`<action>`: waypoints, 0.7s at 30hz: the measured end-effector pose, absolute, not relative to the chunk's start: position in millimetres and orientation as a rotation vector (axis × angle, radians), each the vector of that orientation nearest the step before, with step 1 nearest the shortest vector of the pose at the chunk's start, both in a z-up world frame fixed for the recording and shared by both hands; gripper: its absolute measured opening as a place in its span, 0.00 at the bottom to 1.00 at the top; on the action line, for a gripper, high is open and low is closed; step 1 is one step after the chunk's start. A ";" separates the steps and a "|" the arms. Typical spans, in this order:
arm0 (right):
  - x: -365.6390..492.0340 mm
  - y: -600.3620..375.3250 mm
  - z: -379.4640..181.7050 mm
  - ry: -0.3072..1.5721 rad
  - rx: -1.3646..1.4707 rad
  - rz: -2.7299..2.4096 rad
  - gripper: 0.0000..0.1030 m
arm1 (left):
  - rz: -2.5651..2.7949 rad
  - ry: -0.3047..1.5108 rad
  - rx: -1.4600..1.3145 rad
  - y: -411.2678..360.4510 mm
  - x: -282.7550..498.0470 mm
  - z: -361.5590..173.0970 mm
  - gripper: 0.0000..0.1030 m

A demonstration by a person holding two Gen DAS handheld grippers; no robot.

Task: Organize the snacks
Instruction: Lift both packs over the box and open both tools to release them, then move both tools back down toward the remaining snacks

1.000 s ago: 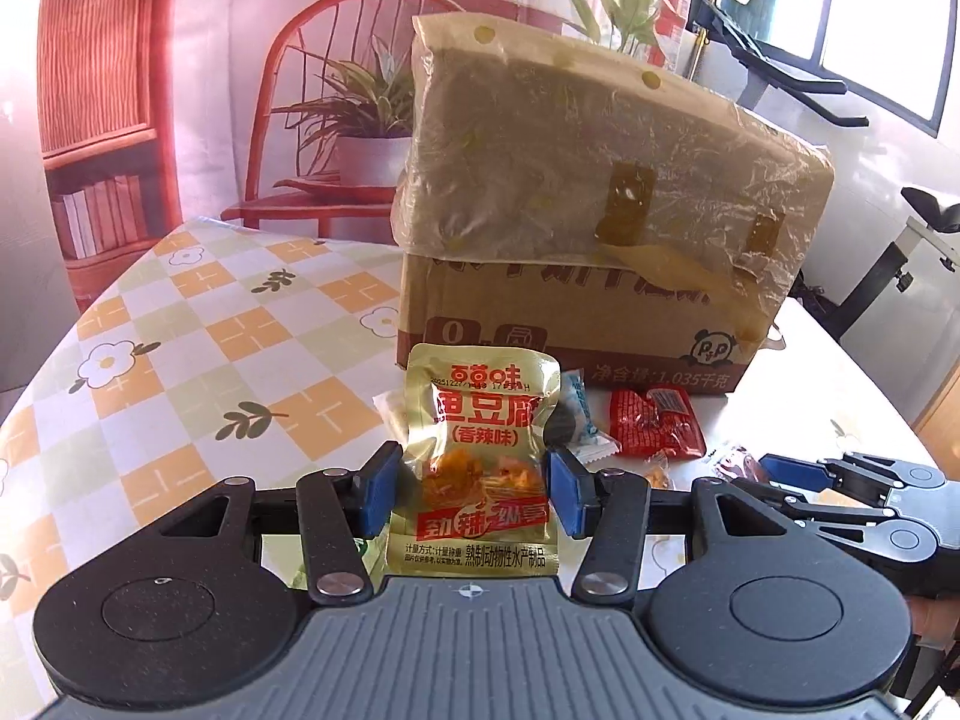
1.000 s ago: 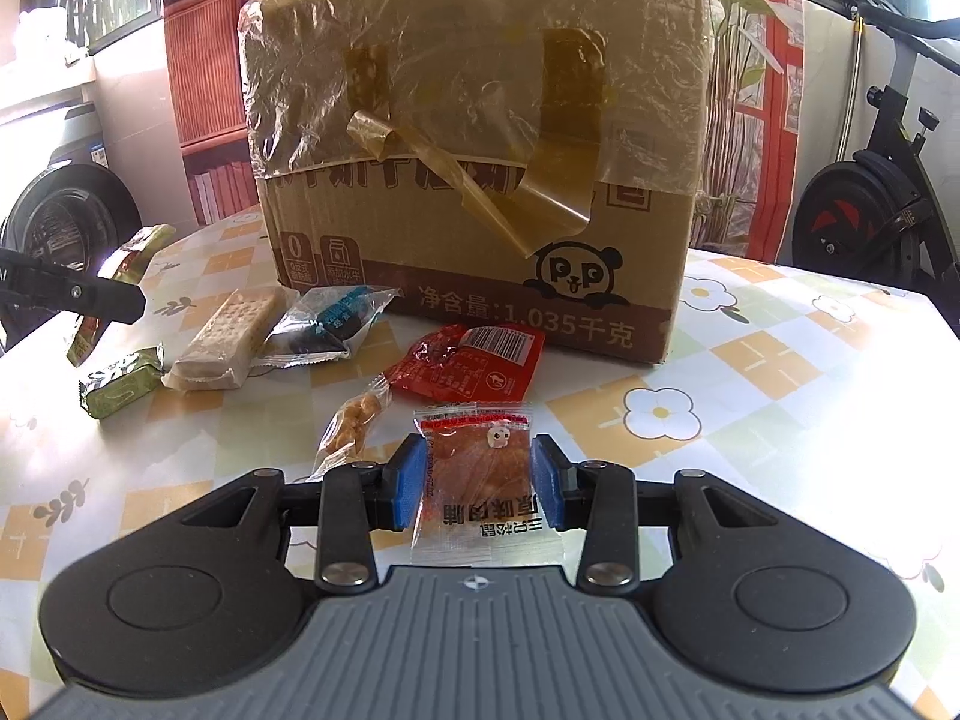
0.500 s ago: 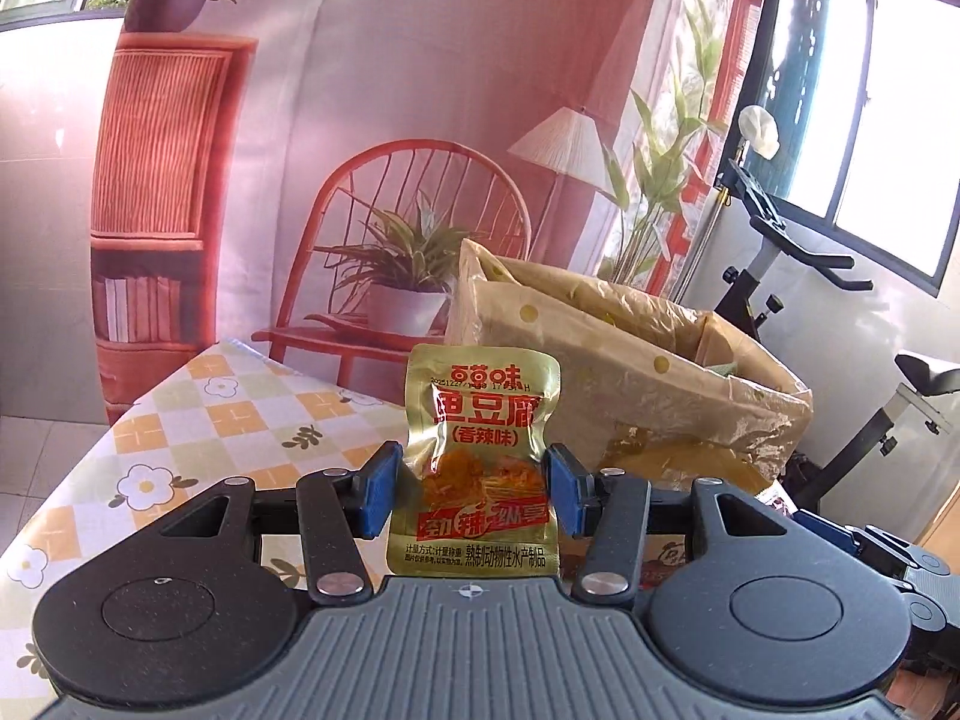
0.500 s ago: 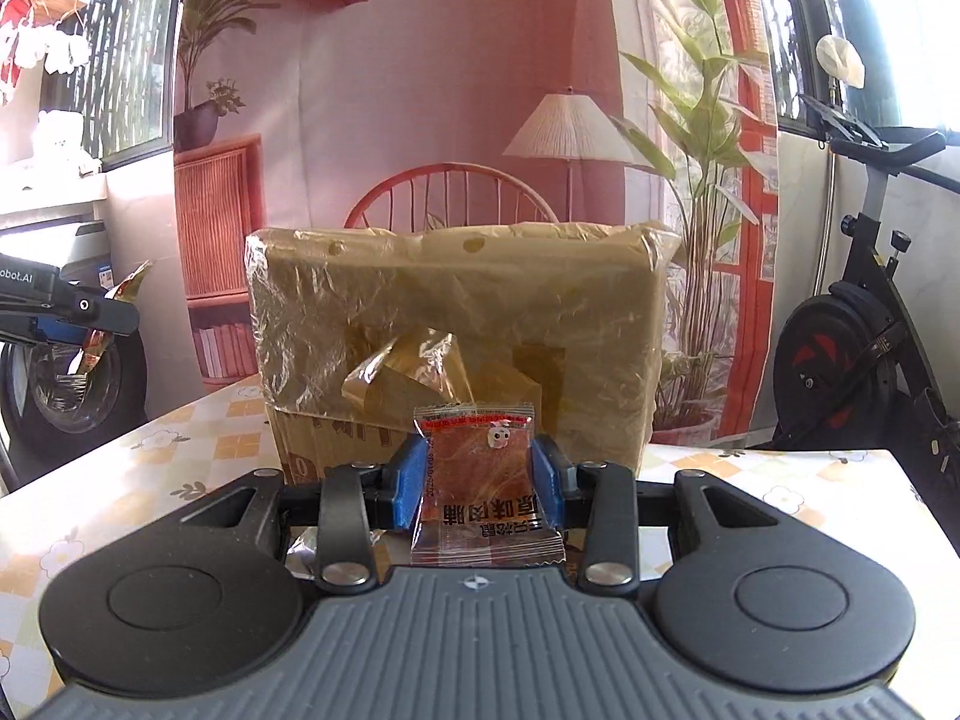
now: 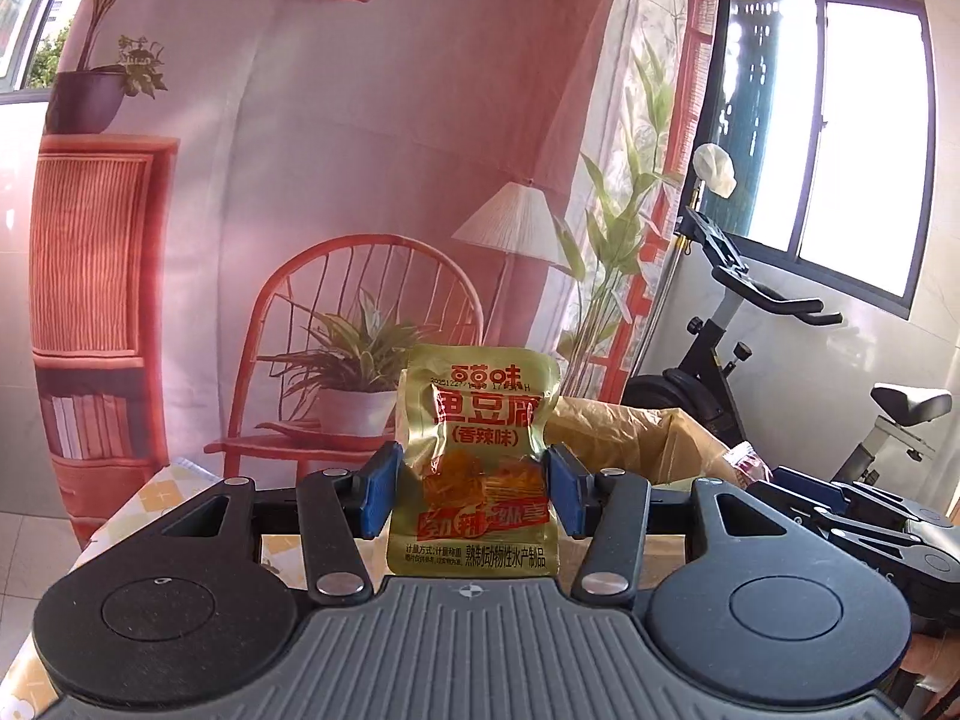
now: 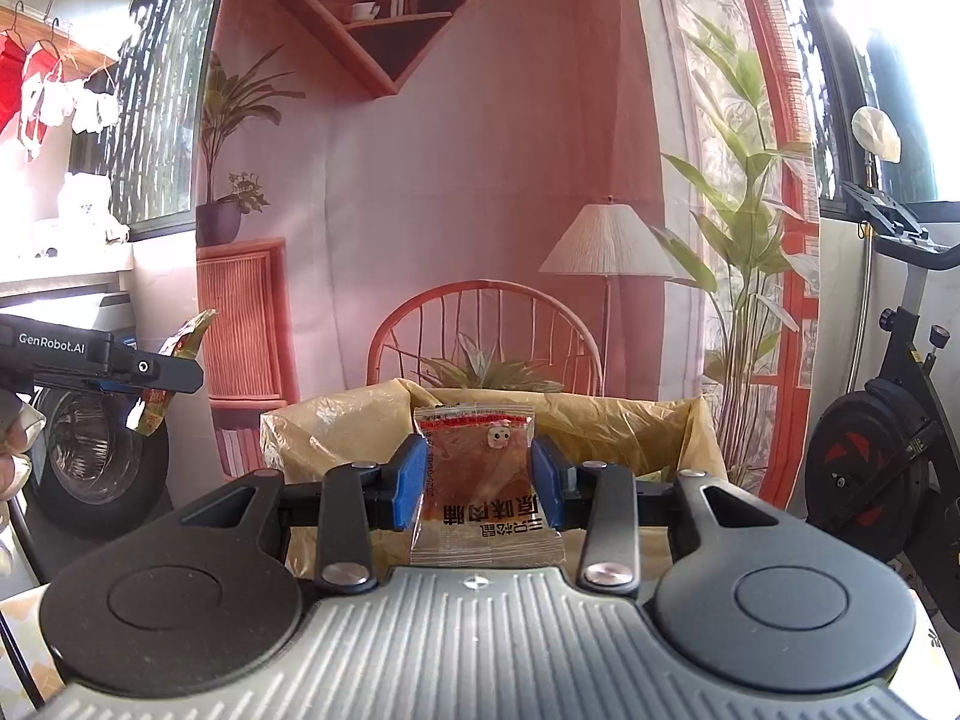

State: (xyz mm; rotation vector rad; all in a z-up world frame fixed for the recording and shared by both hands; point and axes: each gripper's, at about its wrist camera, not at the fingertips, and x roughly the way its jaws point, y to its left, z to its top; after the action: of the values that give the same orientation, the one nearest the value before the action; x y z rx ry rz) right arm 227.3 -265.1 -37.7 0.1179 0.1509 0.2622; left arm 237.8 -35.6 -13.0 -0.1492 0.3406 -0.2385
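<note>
A gold snack pouch [image 5: 477, 468] with red lettering is clamped upright between the blue pads [image 5: 379, 489] of the left gripper [image 5: 474, 489]; the jaws are drawn in to the pouch's width and press both of its side edges. The pouch is held in the air, above and in front of the open cardboard box [image 5: 654, 441], whose plastic-lined rim is seen just behind and to the right of it. At the right edge of the left wrist view the right gripper [image 5: 840, 516] is seen side-on, beside the box.

In the right wrist view a small clear packet [image 6: 480, 492] with a brown snack inside is gripped between the blue pads [image 6: 411, 483] of the right gripper [image 6: 479, 483], the jaws narrowed onto its two sides. The packet is held upright, its print upside down, directly before the open top of the box [image 6: 630, 426]. The left gripper [image 6: 120, 363] is seen at the left edge, with the pouch [image 6: 174, 372] edge-on in its fingers.

A patterned tablecloth [image 5: 162, 492] is glimpsed under the box. Farther back a printed backdrop [image 6: 480, 180] with a chair, lamp and plants is hung, and an exercise bike [image 5: 780, 360] stands by the window at the right.
</note>
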 end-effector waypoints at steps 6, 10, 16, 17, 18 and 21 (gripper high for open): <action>289.1 -256.4 -30.2 0.242 0.097 0.250 0.39 | -0.274 0.418 -0.102 -67.3 299.1 -12.3 0.53; 310.6 -249.3 -40.3 0.288 0.119 0.244 0.43 | -0.288 0.481 -0.011 -81.8 324.3 -23.8 0.58; 304.9 -253.4 -45.0 0.294 0.134 0.254 0.54 | -0.270 0.513 -0.044 -56.5 328.3 -29.9 0.59; 301.5 -254.9 -45.0 0.294 0.142 0.258 0.54 | -0.268 0.517 -0.054 -51.2 326.5 -30.7 0.59; 297.6 -256.4 -45.0 0.291 0.150 0.261 0.53 | -0.266 0.518 -0.055 -46.0 324.9 -30.7 0.59; 282.2 -258.6 -44.6 0.280 0.161 0.264 0.53 | -0.250 0.513 -0.035 -32.5 309.2 -32.1 0.59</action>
State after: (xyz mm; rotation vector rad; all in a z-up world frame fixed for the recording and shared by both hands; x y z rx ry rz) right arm 282.2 -258.6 -44.6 0.1611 0.2803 0.2639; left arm 309.2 -32.5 -32.1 -0.0352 0.5131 -0.2498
